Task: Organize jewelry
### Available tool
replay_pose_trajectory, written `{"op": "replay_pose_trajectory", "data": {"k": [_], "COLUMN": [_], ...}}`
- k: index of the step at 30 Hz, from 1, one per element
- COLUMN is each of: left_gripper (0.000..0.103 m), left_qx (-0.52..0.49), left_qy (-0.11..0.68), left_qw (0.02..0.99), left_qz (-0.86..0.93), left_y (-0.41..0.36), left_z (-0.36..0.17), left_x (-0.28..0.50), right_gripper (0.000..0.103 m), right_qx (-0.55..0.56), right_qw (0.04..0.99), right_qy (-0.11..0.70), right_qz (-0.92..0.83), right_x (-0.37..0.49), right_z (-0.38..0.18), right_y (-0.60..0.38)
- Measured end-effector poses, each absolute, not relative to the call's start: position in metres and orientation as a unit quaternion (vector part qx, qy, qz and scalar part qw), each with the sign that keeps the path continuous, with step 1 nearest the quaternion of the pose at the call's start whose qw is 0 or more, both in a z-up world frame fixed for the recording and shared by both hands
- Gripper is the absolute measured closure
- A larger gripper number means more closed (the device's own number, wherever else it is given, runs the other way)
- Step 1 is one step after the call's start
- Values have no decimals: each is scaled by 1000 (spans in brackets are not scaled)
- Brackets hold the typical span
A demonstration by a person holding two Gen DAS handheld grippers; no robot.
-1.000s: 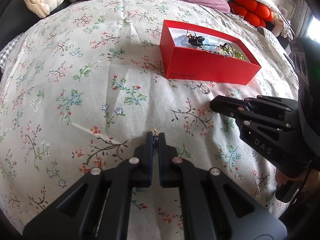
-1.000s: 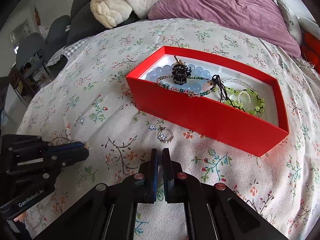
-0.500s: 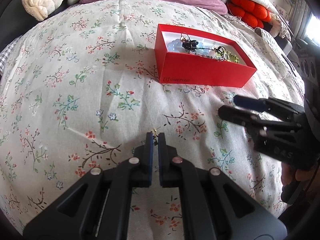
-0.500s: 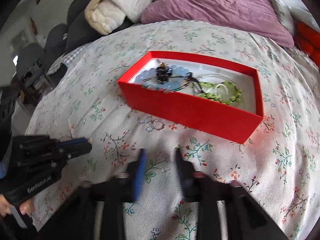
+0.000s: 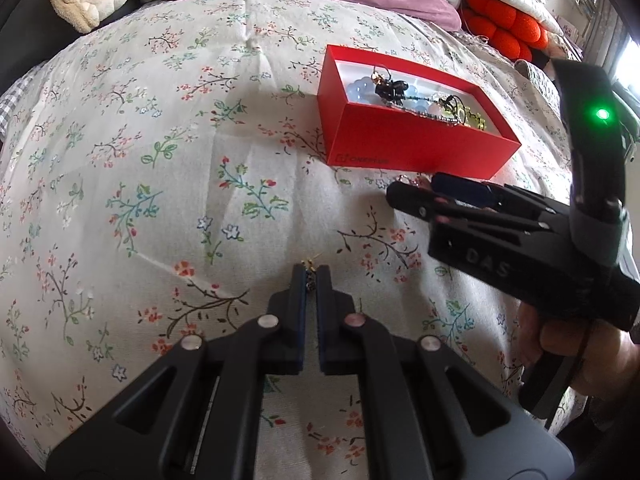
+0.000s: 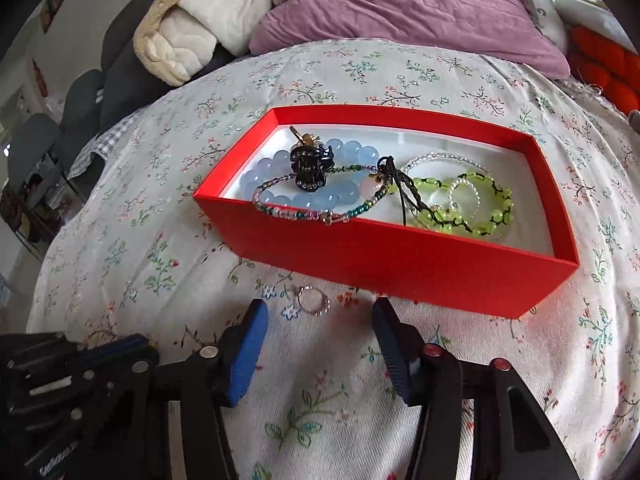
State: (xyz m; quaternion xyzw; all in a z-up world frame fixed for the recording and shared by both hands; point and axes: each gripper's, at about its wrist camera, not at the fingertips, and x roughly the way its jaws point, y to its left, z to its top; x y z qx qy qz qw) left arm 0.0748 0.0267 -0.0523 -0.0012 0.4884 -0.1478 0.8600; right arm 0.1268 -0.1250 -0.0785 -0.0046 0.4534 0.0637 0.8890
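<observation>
A red box (image 6: 400,258) (image 5: 408,148) on the floral bedspread holds a blue bead bracelet (image 6: 344,194), a black hair claw (image 6: 310,168), a green bead bracelet (image 6: 480,204) and thin beaded strands. A small ring (image 6: 313,300) lies on the cloth just in front of the box. My right gripper (image 6: 320,316) is open, its fingers either side of the ring and just short of it; it also shows in the left wrist view (image 5: 416,192). My left gripper (image 5: 310,276) is shut on a small gold earring (image 5: 309,269), low over the bedspread.
A purple pillow (image 6: 420,12) and a cream blanket (image 6: 188,36) lie at the bed's head. Orange cushions (image 5: 508,28) sit at the far right. My left gripper (image 6: 120,350) shows at the lower left of the right wrist view.
My right gripper has opened and moved forward to the ring by the box. My left gripper stays shut on the earring.
</observation>
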Motion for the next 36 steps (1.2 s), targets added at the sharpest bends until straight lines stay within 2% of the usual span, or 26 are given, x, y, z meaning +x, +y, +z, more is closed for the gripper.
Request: {"op": "replay_pose_trajectory", "data": {"k": [3, 8, 13, 14, 24, 26, 27, 28, 29, 30, 33, 36], "left_gripper": [98, 98, 98, 98, 98, 98, 98, 98, 98, 98, 98, 98], "left_qx": [0, 0, 2, 2, 4, 3, 1, -1, -2, -2, -4, -4], "left_qy": [490, 490, 489, 489, 489, 487, 486, 485, 484, 484, 485, 488], "left_qw": [859, 859, 860, 860, 860, 861, 861, 862, 862, 862, 862, 861], "left_qz": [-147, -146, -145, -145, -145, -146, -146, -147, -147, -148, -147, -144], "left_y": [28, 29, 29, 29, 26, 25, 24, 24, 24, 24, 25, 27], "left_z": [-53, -53, -53, -53, -52, -51, -50, -49, -48, -48, -49, -51], "left_x": [74, 74, 74, 74, 75, 76, 76, 76, 77, 77, 77, 77], "right_gripper": [57, 84, 91, 96, 100, 96, 88, 63, 29, 24, 24, 34], "right_qx": [-10, -28, -39, -43, -52, -40, -31, -19, -7, 2, -4, -15], "right_qw": [890, 889, 888, 888, 882, 889, 890, 888, 888, 892, 889, 886], "right_qy": [453, 451, 450, 449, 454, 444, 444, 448, 449, 442, 447, 455], "right_qz": [57, 73, 86, 90, 116, 106, 102, 99, 95, 92, 94, 88], "right_x": [130, 129, 125, 123, 105, 102, 102, 104, 105, 105, 113, 123], "right_z": [-82, -83, -80, -80, -72, -67, -65, -65, -65, -64, -68, -76], "right_y": [-122, -118, -119, -118, -128, -132, -134, -136, -138, -139, -134, -127]}}
